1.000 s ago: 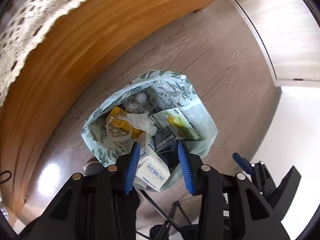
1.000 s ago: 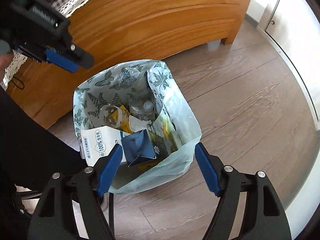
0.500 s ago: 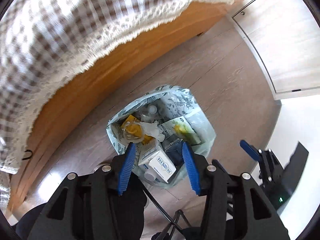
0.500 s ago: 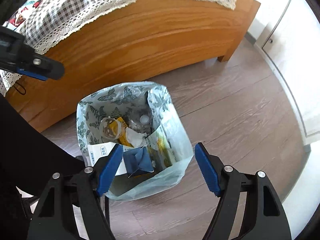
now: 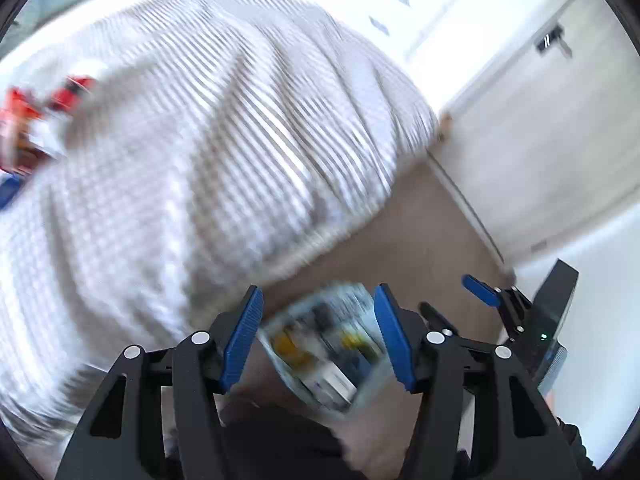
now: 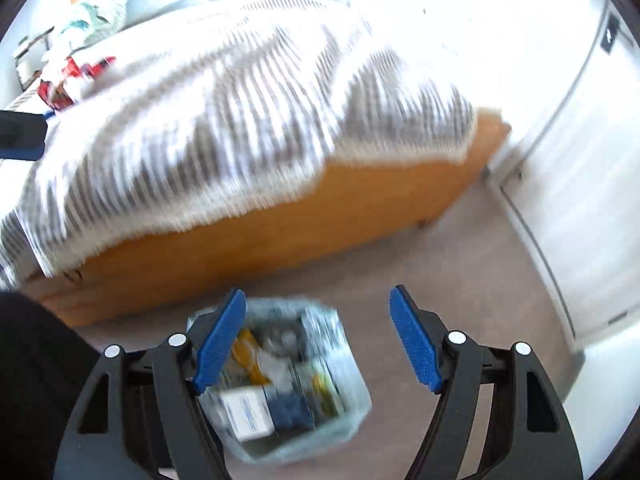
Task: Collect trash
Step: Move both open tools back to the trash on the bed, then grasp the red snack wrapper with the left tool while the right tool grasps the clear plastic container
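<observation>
Bedroom w/ grey-brown wood-look floor (image 6: 460, 280); orange wooden bed frame (image 6: 280, 216) under a grey-and-white checked bedspread (image 5: 180, 160). Both views motion-blurred. Pale patterned plastic trash bag (image 6: 344, 380) stands open on the floor just beside the bed, already holding a white-and-blue carton (image 6: 248, 412), yellow wrapper, other scraps; approx. full. Left hand-held gripper (image 5: 318, 340): jaws opening, nothing between the pads; bag shows far below them. Right hand-held gripper (image 6: 316, 344): jaws wide apart, empty. Red-and-white items (image 6: 76, 76) lie on the bedspread near its far-left edge, too blurred to identify; prob. remaining trash. Judgement: most collected, bed items left.
</observation>
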